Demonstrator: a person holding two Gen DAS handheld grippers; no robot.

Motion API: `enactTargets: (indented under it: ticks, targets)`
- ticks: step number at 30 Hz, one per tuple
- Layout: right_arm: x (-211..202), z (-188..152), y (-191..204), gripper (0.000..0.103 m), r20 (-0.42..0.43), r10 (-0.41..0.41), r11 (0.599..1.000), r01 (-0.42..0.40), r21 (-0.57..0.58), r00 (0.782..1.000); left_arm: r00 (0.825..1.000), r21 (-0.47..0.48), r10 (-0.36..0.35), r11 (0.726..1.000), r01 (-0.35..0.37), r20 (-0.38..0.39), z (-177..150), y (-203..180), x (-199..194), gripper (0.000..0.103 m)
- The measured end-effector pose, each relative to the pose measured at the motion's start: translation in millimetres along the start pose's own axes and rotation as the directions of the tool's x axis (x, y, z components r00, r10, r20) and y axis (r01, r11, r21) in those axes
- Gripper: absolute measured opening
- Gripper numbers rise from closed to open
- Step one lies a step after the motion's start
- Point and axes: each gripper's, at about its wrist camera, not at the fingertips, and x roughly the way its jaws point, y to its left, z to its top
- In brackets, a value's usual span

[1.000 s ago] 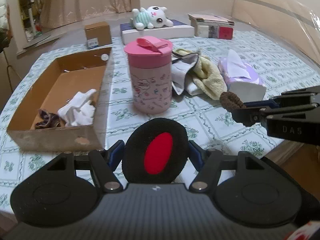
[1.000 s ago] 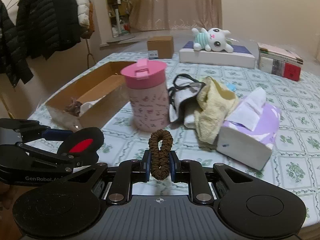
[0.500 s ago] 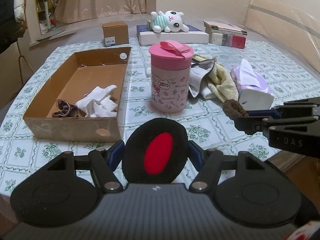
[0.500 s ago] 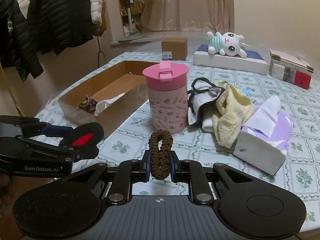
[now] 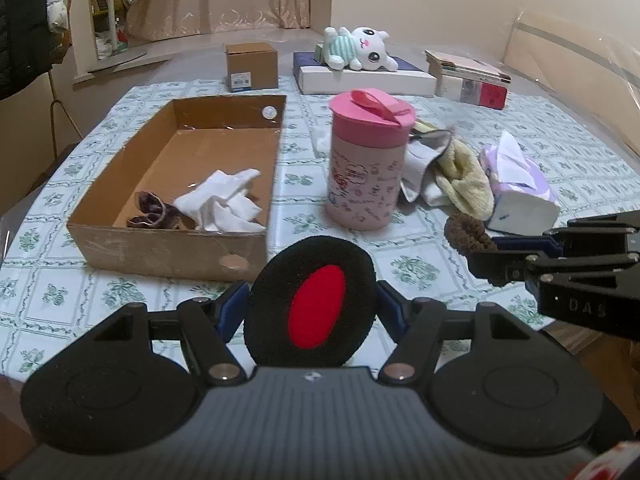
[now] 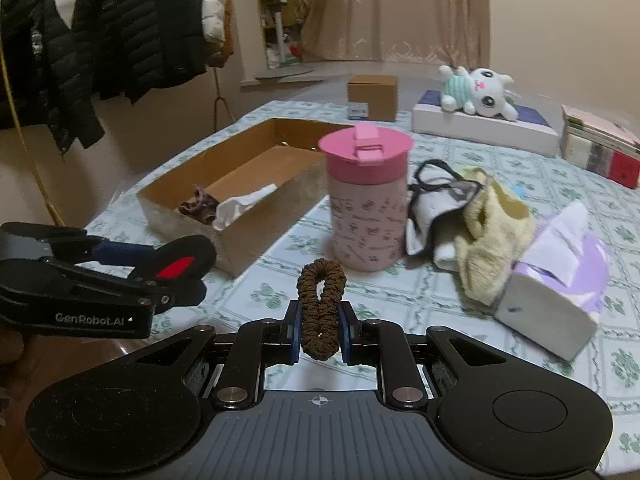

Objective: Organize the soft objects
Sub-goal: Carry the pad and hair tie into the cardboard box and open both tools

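Pulling back from the worktop (image 5: pixel 420 268), both grippers now see more of it: left gripper (image 5: pixel 312 312) clamps the black-and-red pad (image 5: pixel 312 300), right gripper (image 6: pixel 320 332) the brown scrunchie (image 6: pixel 320 304). A pink cup (image 5: pixel 366 160) stands between cardboard box (image 5: pixel 160 248) (white cloth (image 5: pixel 224 204) inside) and yellow towel (image 5: pixel 468 180), half-hiding a grey pouch (image 6: pixel 436 204).

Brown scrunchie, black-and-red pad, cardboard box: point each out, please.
brown scrunchie (image 6: pixel 321 309), right wrist view, its middle, above the claw pads.
black-and-red pad (image 5: pixel 316 306), left wrist view, its red centre.
cardboard box (image 5: pixel 160 250), left wrist view, near outer wall.
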Motion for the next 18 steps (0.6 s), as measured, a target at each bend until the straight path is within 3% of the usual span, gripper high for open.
enactTargets:
  ticks: [8,18]
  targets:
    - [19.4,21.1,20.4,0.019,0.003,0.065,0.997,-0.064,-0.053,0.998,0.999,-0.012,0.031,0.999,-0.031,0.017,17.2,33.5,-1.8,0.065]
    - [70.3,73.1,41.1,0.019,-0.001,0.125,0.986,-0.124,-0.107,0.992,0.996,-0.030,0.082,0.996,-0.081,0.033,56.8,92.7,17.0,0.065]
